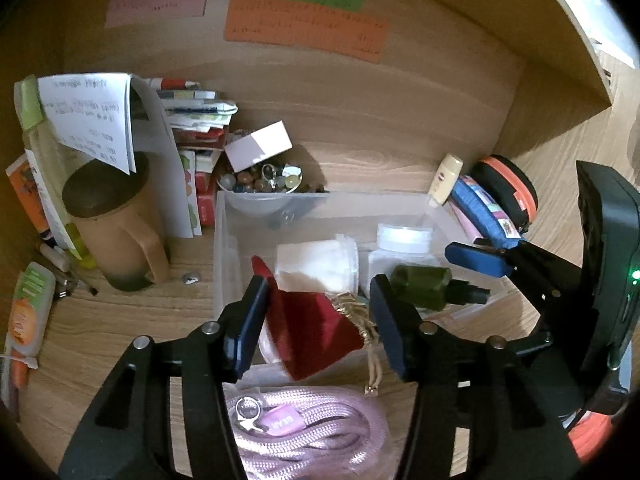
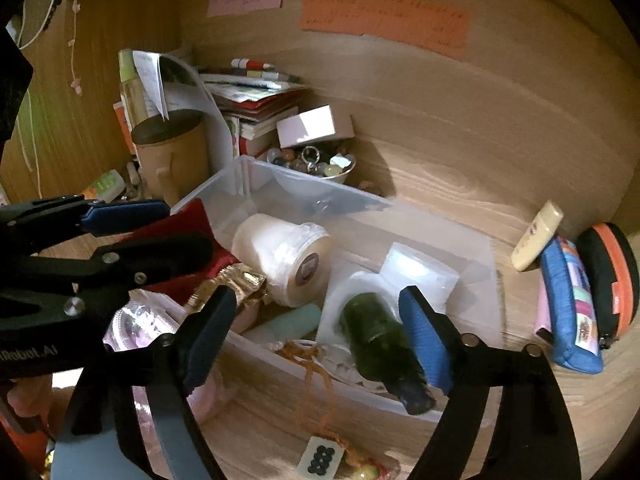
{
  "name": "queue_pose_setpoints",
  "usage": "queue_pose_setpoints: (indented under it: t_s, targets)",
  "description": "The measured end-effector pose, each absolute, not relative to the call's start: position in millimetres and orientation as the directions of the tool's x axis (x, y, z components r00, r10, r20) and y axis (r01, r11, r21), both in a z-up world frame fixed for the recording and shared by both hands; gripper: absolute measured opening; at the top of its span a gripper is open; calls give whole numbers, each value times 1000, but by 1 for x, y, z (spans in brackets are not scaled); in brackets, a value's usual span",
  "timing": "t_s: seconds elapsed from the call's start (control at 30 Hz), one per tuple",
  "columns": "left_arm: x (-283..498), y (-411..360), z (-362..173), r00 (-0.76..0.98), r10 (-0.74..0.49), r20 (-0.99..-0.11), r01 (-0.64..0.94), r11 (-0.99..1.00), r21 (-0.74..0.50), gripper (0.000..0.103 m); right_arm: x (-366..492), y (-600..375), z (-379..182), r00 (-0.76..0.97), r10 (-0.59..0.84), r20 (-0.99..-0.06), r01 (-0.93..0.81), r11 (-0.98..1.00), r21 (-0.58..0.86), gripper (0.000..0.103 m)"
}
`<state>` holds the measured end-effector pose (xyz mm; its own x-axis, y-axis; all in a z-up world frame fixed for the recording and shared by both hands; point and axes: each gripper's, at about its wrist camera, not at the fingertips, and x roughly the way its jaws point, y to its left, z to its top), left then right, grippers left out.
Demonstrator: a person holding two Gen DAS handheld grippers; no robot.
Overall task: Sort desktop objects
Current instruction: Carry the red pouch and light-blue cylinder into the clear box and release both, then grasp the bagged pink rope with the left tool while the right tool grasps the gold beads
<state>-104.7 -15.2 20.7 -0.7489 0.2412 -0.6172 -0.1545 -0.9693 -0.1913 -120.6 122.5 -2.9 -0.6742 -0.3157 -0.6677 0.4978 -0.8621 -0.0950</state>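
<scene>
A clear plastic bin (image 1: 224, 240) (image 2: 472, 264) stands on the wooden desk. A red velvet pouch with gold trim (image 1: 312, 328) (image 2: 188, 220) hangs over its near-left rim between the wide-apart fingers of my left gripper (image 1: 320, 320), which also shows in the right wrist view (image 2: 160, 232). Whether the fingers touch the pouch I cannot tell. My right gripper (image 2: 320, 336) is open over the bin, a dark green bottle (image 2: 376, 336) (image 1: 424, 288) lying by its right finger. It enters the left wrist view from the right (image 1: 480, 260). A white roll (image 2: 288, 256) and a white jar (image 1: 400, 248) lie inside.
A tan mug (image 1: 120, 236), stacked books (image 1: 196, 120) and a bowl of beads (image 1: 264, 184) stand behind the bin. A blue pouch (image 2: 568, 304), an orange-black case (image 2: 612, 276) and a cream tube (image 2: 536, 236) lie right. A pink rope (image 1: 312, 432) and a tile charm (image 2: 320, 456) lie in front.
</scene>
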Motion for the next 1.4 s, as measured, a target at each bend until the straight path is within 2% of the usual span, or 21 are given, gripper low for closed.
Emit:
queue_pose_setpoints:
  t_s: [0.07,0.17,0.3,0.43,0.73,1.2,1.4]
  targets:
    - [-101,-14,24,-754,238,-612,-153,-970,-189,55,-118,125,0,-679,-313,-664,492,-866,-95,82]
    - [-94,-13,30,-763,231,-604,-148,-972,-184,66,-114,132,3,-681,-304,-666,477,-874,-90,83]
    - [-81,-12,38,-779,215,-589,-145,-976,-164,68,-104,143,8,-694,-297,-656,458,-885,-84,83]
    - [-71,-14,42,-786,180,-592,-114,-982,-148,79,-95,154,14,-706,-290,-646,440,-894,-79,84]
    - [-55,-24,23,-738,124,-663,-65,-991,-113,83,-75,187,14,-718,-266,-644,397,-916,-64,87]
    - [-13,-14,-33,-629,53,-776,-107,-994,19,83,-61,215,-26,-653,-219,-725,375,-925,-58,87]
    - [-5,4,-61,-589,-57,-806,-155,-971,182,84,-64,227,-47,-623,-189,-759,356,-932,-60,87]
